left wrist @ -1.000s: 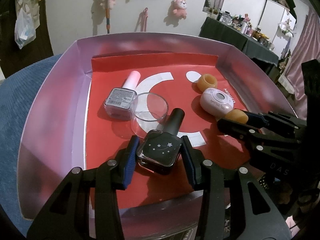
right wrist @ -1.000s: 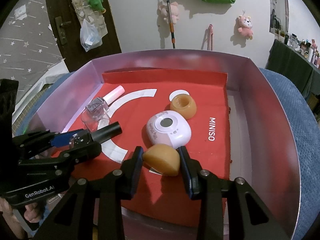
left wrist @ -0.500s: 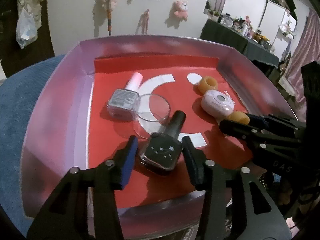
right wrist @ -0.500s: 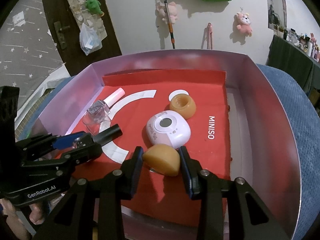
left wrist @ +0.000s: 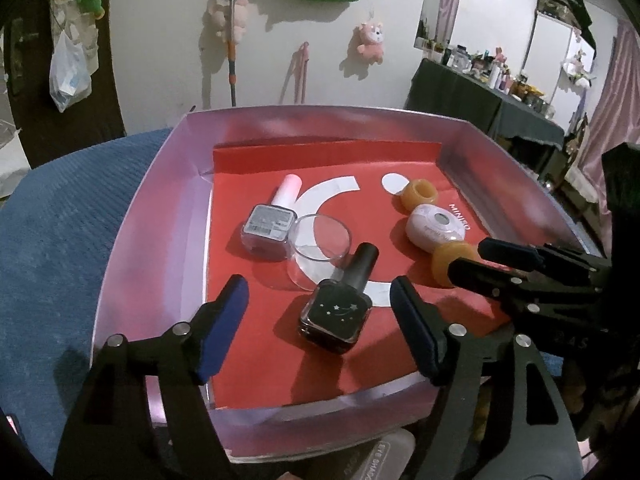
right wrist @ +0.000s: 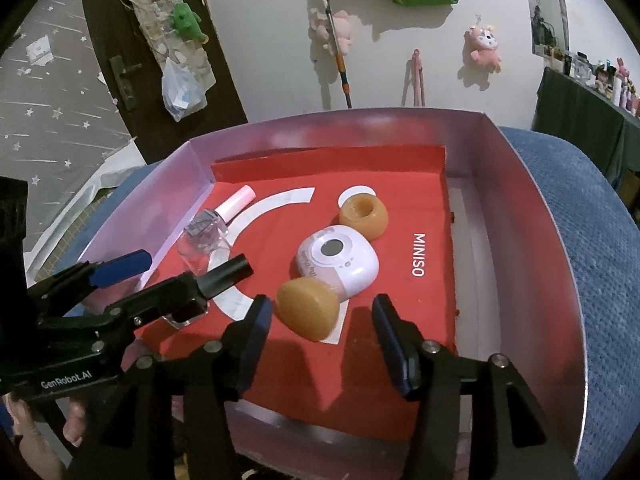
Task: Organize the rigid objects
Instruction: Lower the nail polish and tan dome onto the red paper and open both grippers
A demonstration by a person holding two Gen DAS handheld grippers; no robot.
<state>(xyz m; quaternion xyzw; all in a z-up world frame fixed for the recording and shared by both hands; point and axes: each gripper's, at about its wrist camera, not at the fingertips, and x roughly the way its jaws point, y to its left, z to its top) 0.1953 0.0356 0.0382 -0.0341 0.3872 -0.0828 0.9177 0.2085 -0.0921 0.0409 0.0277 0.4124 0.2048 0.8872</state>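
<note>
A red-lined box (left wrist: 132,240) holds the objects. A black nail polish bottle (left wrist: 338,308) lies on the red floor between the jaws of my open left gripper (left wrist: 320,320), untouched. A pink-capped bottle (left wrist: 272,220), a clear round cup (left wrist: 320,252), a white oval device (left wrist: 436,226) and an amber ring (left wrist: 420,196) lie beyond. My right gripper (right wrist: 320,324) is open around an amber dome piece (right wrist: 308,308), not touching it. The white device (right wrist: 340,260) and amber ring (right wrist: 364,216) lie just beyond it.
The box sits on a blue textured cushion (right wrist: 592,240). Its silver walls (right wrist: 532,240) rise on all sides. A white wall with hung toys is behind, and a dark cluttered table (left wrist: 500,108) stands far right.
Both grippers have opened: the left let go of the black bottle, the right let go of the amber dome. Both objects now rest on the box floor.
</note>
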